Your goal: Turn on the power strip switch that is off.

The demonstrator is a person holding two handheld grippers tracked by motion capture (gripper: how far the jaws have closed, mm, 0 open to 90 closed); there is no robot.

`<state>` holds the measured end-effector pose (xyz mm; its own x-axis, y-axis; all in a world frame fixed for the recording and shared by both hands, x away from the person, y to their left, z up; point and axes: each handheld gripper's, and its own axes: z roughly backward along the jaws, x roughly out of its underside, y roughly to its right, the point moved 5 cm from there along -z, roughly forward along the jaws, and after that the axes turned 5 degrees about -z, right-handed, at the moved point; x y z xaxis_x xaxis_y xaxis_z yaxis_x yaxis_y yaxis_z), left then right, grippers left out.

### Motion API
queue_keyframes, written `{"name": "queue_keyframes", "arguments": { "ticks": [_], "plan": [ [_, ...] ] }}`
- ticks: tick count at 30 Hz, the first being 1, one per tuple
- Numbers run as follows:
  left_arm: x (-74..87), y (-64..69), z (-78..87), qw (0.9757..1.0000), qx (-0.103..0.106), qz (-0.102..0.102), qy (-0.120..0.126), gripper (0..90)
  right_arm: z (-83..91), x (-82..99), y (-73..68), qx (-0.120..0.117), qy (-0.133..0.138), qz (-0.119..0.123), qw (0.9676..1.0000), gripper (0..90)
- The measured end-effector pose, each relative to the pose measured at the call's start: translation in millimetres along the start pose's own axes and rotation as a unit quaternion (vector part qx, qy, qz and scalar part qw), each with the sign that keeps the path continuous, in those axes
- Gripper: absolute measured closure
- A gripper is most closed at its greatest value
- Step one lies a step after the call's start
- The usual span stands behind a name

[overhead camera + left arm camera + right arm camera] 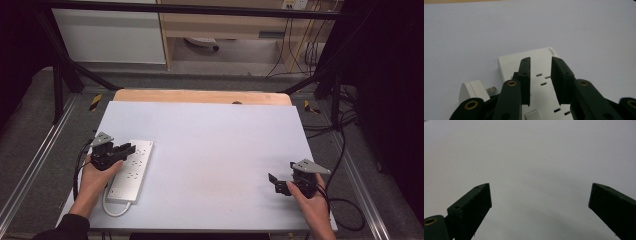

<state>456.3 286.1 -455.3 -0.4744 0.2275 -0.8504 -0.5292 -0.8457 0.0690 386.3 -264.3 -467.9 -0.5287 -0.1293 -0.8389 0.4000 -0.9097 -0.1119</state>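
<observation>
A white power strip (131,170) lies flat near the left edge of the white table top (215,145), its white cable (114,209) looping at the near end. My left gripper (129,148) hovers over the strip's far half. In the left gripper view its jaws (541,60) stand a little apart above the strip's face (539,67), with socket slots showing in the gap and nothing pinched. A white plug (472,90) with a metal prong lies beside the strip. My right gripper (281,171) rests at the near right, jaws wide apart (540,186) over bare table.
A strip of wooden table edge (200,96) shows beyond the white top. Black frame legs (60,85) and floor cables (345,150) flank the table. A person's hands (95,180) come in from the near edge.
</observation>
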Motion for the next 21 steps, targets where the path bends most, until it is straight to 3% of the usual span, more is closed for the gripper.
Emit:
{"name": "queue_keyframes", "arguments": {
  "ticks": [21],
  "plan": [
    [-8.2, 12.7, -1.2, 0.9998, 0.012, 0.0, 0.013, 46.3, 0.0, 0.0, 0.2, -0.001, 0.0, 0.001, 1.0, 5.0]
  ]
}}
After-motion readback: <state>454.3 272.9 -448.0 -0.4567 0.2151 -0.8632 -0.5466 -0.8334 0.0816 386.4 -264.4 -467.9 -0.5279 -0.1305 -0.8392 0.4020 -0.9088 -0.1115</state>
